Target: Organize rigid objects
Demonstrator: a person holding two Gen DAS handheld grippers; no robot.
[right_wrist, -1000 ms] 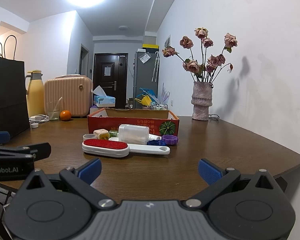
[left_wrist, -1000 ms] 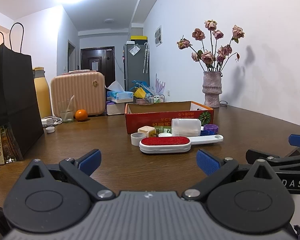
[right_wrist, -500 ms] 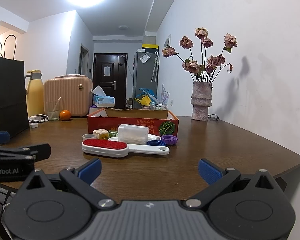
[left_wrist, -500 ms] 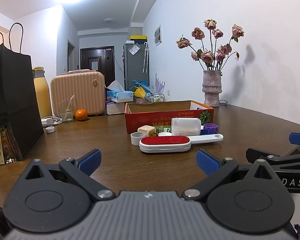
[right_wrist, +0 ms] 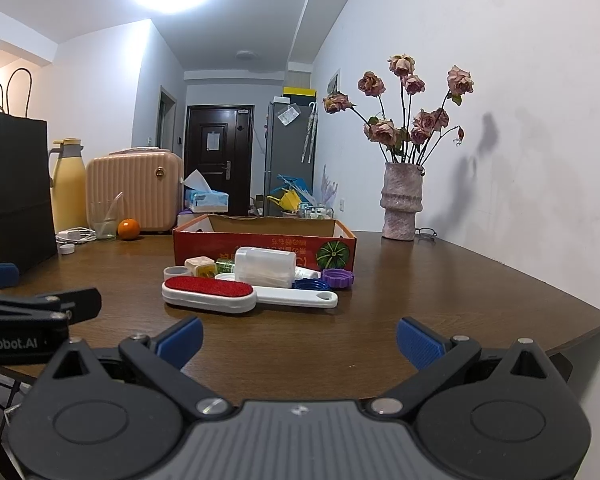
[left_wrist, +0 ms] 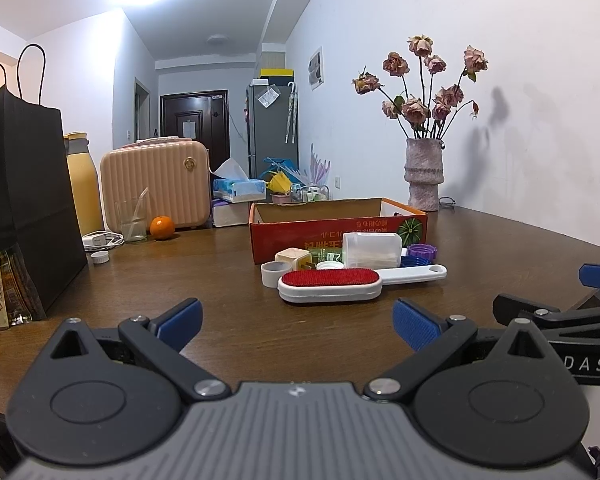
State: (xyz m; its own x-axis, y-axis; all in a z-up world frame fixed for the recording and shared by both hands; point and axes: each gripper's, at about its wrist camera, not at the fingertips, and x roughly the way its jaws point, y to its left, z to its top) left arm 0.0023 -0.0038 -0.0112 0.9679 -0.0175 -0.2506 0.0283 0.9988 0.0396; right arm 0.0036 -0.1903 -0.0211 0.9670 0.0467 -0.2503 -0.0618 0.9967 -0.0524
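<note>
Both claws, left gripper (left_wrist: 296,322) and right gripper (right_wrist: 298,338), hang spread and empty as before; nothing has shifted. The lint brush (left_wrist: 330,285) lies just before the red cardboard box (left_wrist: 336,226), whose inside I can't see

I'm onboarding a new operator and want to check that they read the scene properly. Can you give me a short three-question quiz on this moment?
1. True or false: the lint brush with the red pad already lies inside the cardboard box.
2. Multiple choice: what stands against the wall, beyond the box? A) a vase of roses B) a kettle C) a lamp
3. Fill in: the left gripper and right gripper both have their jaws ____ and hold nothing.

Key
1. False: it lies on the table, in front of the box.
2. A
3. open
</note>
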